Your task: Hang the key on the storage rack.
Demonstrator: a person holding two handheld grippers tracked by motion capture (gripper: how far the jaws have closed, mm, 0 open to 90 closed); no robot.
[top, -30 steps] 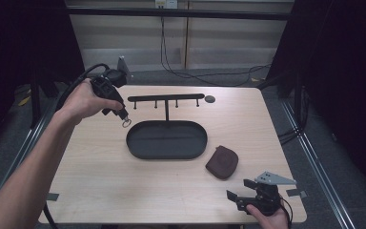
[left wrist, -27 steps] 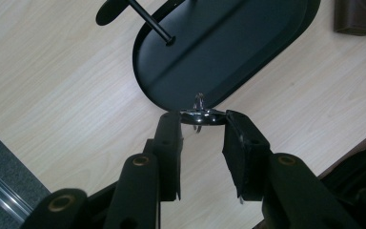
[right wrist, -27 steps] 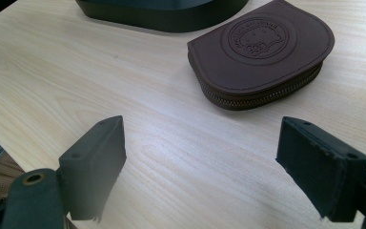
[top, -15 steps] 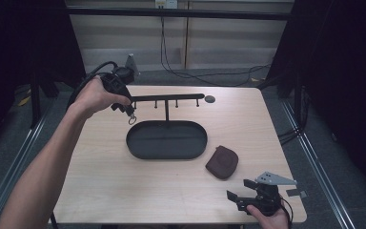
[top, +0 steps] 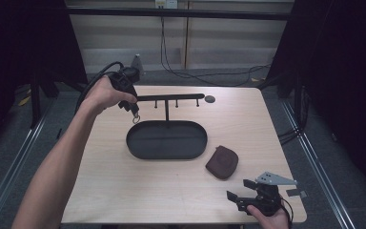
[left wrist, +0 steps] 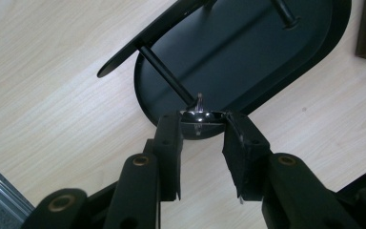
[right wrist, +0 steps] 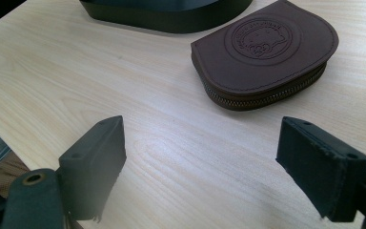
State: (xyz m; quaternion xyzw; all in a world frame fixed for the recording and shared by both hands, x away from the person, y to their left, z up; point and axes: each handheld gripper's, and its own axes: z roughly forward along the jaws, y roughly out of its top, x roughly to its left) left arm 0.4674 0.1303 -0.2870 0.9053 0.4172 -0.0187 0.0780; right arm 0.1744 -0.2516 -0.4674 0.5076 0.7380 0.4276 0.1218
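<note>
My left gripper (top: 134, 113) hovers at the left end of a black T-shaped rack (top: 171, 97) that rises from a black oval tray (top: 167, 155). Its jaws are shut on a small shiny metal piece with a key ring (top: 136, 119) hanging from it. In the left gripper view, the key ring (left wrist: 199, 102) sits between the jaw tips of the left gripper (left wrist: 201, 119), right at the tip of one rack peg (left wrist: 167, 76), above the tray (left wrist: 276, 71). My right gripper (top: 238, 189) rests open near the table's front right corner.
A brown zipped coin pouch (top: 222, 161) lies right of the tray, just ahead of the right gripper (right wrist: 205, 131) and of its open jaws; the pouch (right wrist: 267, 47) bears an embossed round stamp. A small dark disc (top: 210, 98) lies beyond the rack's right end.
The left hand has carried the ring rightward and slightly down, from left of the rack to its left end. The right gripper has stayed still.
</note>
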